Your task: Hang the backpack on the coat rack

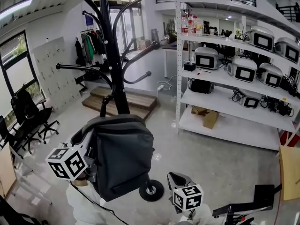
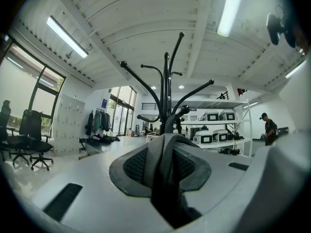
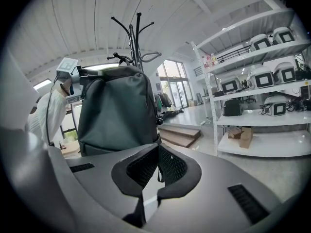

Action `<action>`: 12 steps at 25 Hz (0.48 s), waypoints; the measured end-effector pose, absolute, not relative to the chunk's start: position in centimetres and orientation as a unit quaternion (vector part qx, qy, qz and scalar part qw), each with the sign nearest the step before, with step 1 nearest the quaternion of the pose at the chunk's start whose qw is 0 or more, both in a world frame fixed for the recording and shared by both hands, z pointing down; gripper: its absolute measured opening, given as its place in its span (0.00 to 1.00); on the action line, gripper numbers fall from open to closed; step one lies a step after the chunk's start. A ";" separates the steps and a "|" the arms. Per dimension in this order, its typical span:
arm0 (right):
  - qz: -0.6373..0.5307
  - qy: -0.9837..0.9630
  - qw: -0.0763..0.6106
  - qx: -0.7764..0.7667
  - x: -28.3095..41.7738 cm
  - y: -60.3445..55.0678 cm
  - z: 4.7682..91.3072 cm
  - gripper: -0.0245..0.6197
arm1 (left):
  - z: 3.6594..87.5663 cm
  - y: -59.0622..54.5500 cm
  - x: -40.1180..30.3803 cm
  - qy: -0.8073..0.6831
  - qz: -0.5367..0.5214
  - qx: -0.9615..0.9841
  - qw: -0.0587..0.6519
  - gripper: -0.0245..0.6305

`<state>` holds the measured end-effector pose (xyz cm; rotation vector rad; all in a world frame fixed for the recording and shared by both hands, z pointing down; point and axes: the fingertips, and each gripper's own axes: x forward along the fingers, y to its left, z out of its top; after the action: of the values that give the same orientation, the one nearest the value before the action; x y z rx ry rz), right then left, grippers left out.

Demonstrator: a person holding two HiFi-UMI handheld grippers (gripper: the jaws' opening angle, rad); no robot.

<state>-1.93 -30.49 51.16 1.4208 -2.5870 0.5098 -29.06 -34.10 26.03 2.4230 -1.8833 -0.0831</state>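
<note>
Now the left tongs are closed on the grey woven strap at the top of the dark grey fabric backpack. The backpack hangs from them above the floor, just in front of the tall black metal coat rack and, it seems, not yet on any hook. The right tongs are closed and empty, pointing at the backpack.

White shelving with monitors, office chairs
</note>
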 end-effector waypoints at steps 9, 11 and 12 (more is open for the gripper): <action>0.177 -0.865 0.081 0.463 -3.4 -31.1 52.1 0.06 | 26.9 -35.6 -28.9 -0.596 0.008 0.803 0.018 0.18; 0.182 -0.865 0.085 0.460 -3.6 -31.0 52.6 0.06 | 27.2 -35.5 -28.9 -0.592 0.010 0.806 0.005 0.18; 0.184 -0.865 0.088 0.459 -3.8 -31.0 52.8 0.06 | 27.3 -35.5 -28.9 -0.593 0.010 0.805 -0.002 0.18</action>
<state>-3.80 -30.98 52.79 1.3652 -2.5747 0.5469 -28.94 -35.55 27.26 2.5341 -1.8641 0.0311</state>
